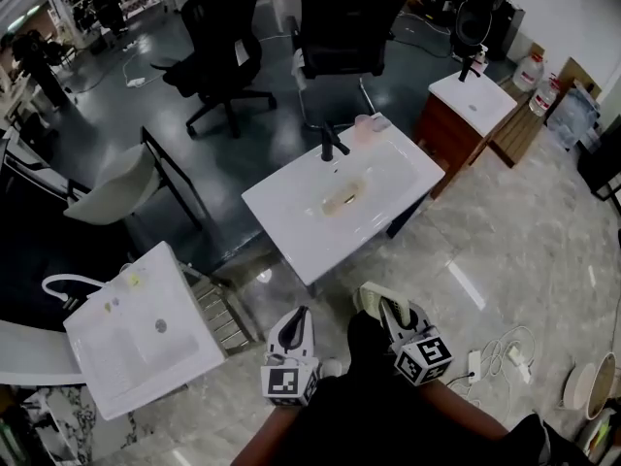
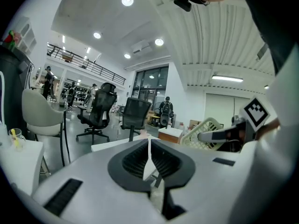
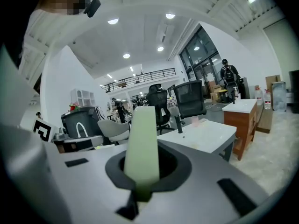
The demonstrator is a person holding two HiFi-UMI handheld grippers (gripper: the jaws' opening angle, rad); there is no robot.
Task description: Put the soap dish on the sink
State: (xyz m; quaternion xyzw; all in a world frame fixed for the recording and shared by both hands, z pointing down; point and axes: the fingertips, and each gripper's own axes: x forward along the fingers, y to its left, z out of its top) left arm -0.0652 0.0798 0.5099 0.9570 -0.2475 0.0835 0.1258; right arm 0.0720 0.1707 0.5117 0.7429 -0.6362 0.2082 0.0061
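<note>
— Right gripper holds what?
— Its jaws are clamped on the pale green soap dish, which stands edge-on between them. Left gripper is closed and empty.
— And the sink?
— White sink stands well ahead, across marble floor. Black faucet and pink cup are at its far edge, with office chairs beyond.

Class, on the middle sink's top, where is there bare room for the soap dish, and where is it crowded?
Bare: the sink rim at its left corner and along its near edge. Crowded: the back edge, where the faucet and pink cup stand.
</note>
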